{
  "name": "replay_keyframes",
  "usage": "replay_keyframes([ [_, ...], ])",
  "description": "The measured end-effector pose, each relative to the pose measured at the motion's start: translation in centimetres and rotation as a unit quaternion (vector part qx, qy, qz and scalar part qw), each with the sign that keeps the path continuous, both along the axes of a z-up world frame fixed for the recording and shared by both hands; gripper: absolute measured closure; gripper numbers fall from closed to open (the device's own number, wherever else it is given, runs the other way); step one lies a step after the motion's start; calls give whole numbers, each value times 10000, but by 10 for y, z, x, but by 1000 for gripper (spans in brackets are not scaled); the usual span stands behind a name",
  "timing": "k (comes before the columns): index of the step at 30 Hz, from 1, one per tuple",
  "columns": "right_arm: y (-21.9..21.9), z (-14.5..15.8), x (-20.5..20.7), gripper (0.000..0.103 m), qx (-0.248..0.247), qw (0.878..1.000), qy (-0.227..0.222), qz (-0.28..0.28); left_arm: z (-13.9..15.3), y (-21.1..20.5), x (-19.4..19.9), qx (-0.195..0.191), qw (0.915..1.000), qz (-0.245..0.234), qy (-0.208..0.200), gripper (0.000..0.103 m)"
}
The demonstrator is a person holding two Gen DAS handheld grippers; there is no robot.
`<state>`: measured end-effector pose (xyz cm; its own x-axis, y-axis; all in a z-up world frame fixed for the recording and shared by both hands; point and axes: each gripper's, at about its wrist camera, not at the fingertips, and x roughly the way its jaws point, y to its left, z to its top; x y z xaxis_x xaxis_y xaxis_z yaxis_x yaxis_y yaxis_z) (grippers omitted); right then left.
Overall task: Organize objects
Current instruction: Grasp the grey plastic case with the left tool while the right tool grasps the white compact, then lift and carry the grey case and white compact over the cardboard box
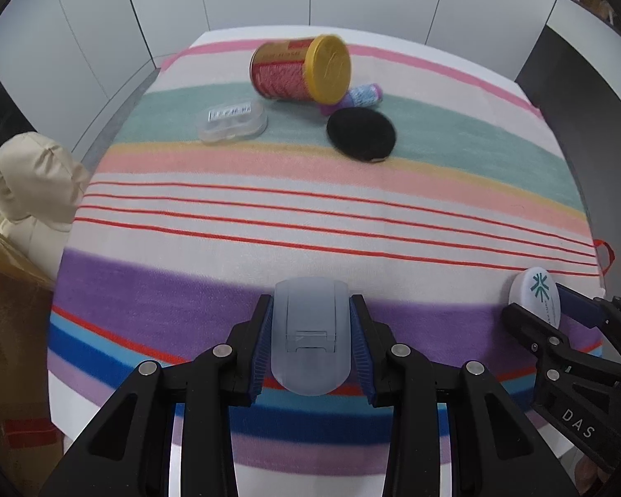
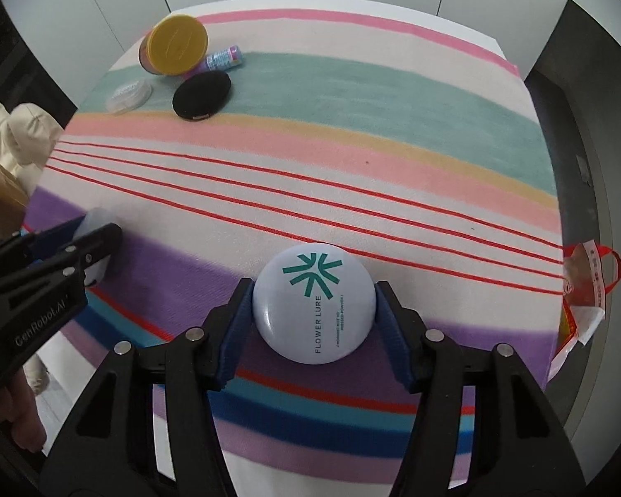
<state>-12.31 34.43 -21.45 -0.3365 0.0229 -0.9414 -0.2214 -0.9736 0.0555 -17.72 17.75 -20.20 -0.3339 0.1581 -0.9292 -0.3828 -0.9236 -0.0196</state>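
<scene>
So both claws are busy here. The left gripper point(image 1: 310, 339) is clamped on a frosted grey plastic case point(image 1: 309, 339), blue pads pressed against both of its sides, sitting at about 6 o'clock in the left wrist view over the purple band of the striped blanket point(image 1: 310, 215). The right gripper point(image 2: 314, 310) has a round white compact point(image 2: 314, 302) with a teal star logo between its pads; the pads touch it on both sides, so it's gripped, again around 6 o'clock in its own view. From the left camera that same compact shows up down at 4 o'clock, near the blanket's edge. The rest of the stuff is bunched up at roughly 12 o'clock in the left view: a red can with a yellow lid point(image 1: 300, 68) lying on its side, a small purple-and-blue tube point(image 1: 362, 97) tucked right against it, a black round pad point(image 1: 361, 134) just in front, and a clear plastic box point(image 1: 232, 122) off toward 11 o'clock on the green stripe. A cream puffy jacket point(image 1: 29, 178) hangs off at 9 o'clock.
</scene>
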Motion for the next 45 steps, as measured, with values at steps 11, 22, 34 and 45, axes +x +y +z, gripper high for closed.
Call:
replay_keyframes([
  [11, 2, 59, 24, 43, -61, 9994, 326, 72, 68, -3, 20, 321, 9986, -117, 400, 67],
  [22, -12, 145, 43, 43, -3, 9971, 731, 210, 140, -10, 46, 707, 9939, -284, 792, 67],
  [34, -29, 179, 42, 43, -295, 9951, 908, 239, 162, -37, 52, 854, 9896, -278, 1128, 67],
  [45, -61, 178, 16, 43, -222, 9927, 1060, 534, 179, -84, 36, 961, 9862, 113, 1342, 67],
])
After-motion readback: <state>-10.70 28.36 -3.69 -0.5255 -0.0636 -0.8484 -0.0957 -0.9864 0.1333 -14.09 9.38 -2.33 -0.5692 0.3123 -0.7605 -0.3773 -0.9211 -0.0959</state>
